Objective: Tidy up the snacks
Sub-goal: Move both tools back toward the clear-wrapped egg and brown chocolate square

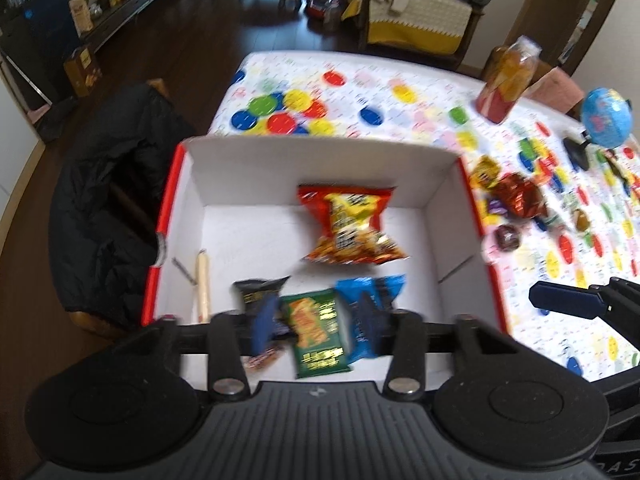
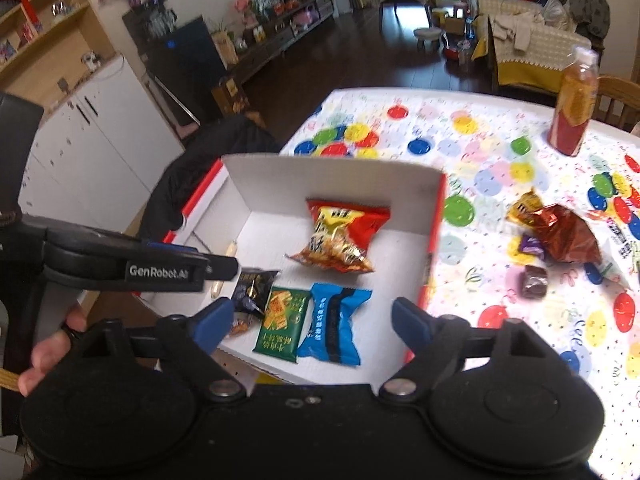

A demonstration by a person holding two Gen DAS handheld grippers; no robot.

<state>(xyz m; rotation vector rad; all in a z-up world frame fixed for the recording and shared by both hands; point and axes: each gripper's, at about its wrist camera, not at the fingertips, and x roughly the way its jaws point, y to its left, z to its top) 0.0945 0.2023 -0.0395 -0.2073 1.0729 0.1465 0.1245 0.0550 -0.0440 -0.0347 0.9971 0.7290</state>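
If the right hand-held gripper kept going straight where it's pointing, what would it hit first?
Probably the blue snack packet lying in the white box; it sits between the open right hand-held gripper fingers, though depth is uncertain.

Left wrist view: you looked steeply down, close over the box (image 1: 192,184).
Right wrist view: from its right.
Shared: box, table (image 2: 480,184).

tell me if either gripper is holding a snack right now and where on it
Nothing is held. The left gripper and right gripper are both open above the box, with the snack packets lying loose inside.
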